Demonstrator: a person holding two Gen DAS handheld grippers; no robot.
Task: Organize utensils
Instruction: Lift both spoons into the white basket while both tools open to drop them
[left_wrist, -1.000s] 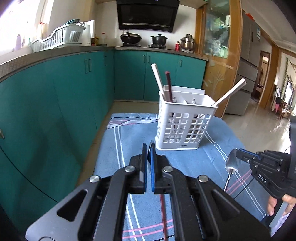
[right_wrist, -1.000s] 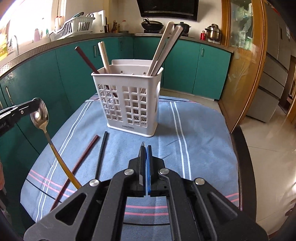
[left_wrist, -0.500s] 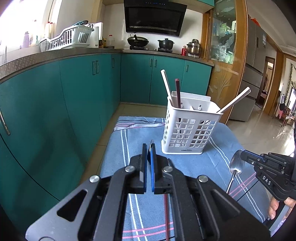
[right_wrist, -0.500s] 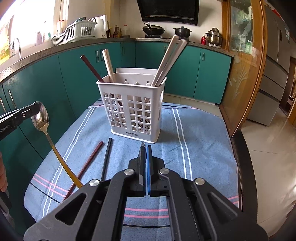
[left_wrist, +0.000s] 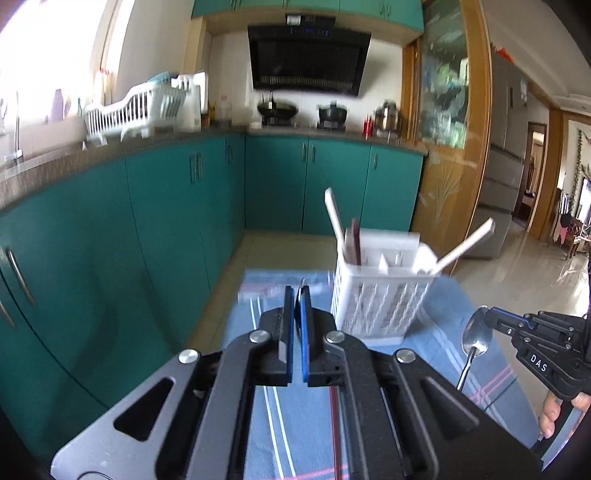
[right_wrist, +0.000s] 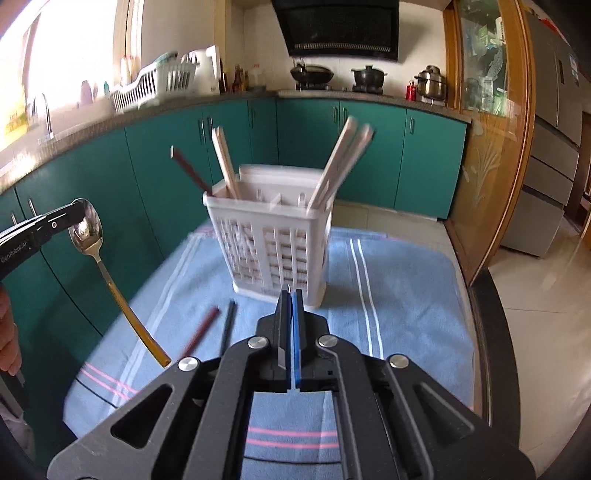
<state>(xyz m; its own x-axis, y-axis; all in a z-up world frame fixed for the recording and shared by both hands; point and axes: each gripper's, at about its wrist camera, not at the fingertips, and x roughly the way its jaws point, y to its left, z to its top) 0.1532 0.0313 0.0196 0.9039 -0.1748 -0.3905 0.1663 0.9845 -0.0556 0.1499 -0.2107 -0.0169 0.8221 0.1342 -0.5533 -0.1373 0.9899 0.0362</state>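
Note:
A white slotted caddy (left_wrist: 380, 306) (right_wrist: 273, 251) stands on a blue striped cloth (right_wrist: 399, 280), with pale and dark red chopsticks leaning out of it. My left gripper (left_wrist: 297, 291) (right_wrist: 79, 214) is shut on the bowl tip of a gold-handled spoon (right_wrist: 86, 230), whose handle hangs down over the cloth's left side. My right gripper (right_wrist: 290, 295) (left_wrist: 489, 317) is shut on the bowl tip of a second spoon (left_wrist: 476, 334), right of the caddy. Both grippers hang in the air on the near side of the caddy. A red chopstick (right_wrist: 201, 328) and a black chopstick (right_wrist: 227, 325) lie loose on the cloth.
Teal cabinets (left_wrist: 166, 229) run along the left and the back, with a dish rack (left_wrist: 136, 110) and pots on the counter. The dark table edge (right_wrist: 491, 332) curves round on the right. A hand (left_wrist: 550, 417) grips the right gripper's handle.
Both grippers have risen with their spoons and tilted upward. The caddy and cloth sit lower in both views now.

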